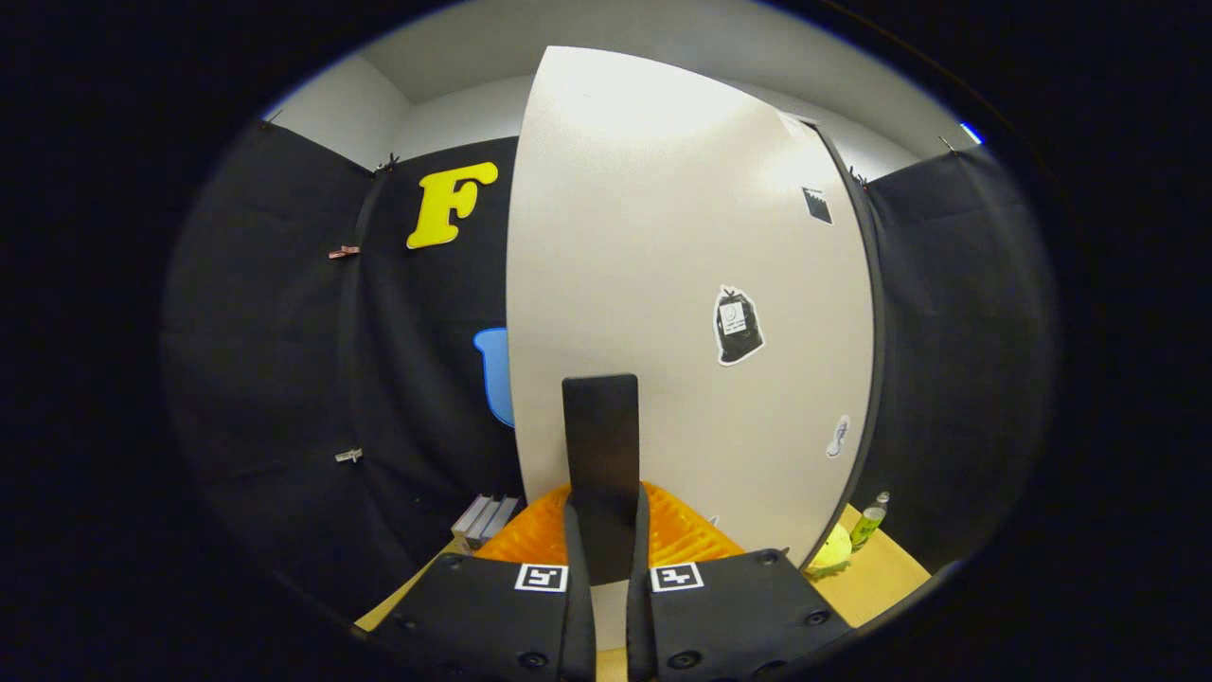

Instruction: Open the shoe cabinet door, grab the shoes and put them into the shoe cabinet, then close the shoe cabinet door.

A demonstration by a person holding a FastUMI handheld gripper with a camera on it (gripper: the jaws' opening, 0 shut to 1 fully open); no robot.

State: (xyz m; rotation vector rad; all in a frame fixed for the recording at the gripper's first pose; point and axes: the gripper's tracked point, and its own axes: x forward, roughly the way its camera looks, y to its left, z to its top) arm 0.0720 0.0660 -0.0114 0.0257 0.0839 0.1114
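The white shoe cabinet door (663, 237) stands close in front of me, with a few stickers on its face. A flat black handle (600, 426) sticks out from the door near its left edge. It runs down between my fingers, and my gripper (606, 516) is shut on its lower part, with a finger pressed to each side. Behind the handle, the fingers' ribbed pads (686, 535) lie against the door's lower part.
To the right of the door, a small bottle (869, 521) and a yellow-green round object (833, 549) stand on the wooden surface (885, 578). A low stack of grey flat pieces (485, 518) lies left of the door. Black cloth walls close in both sides.
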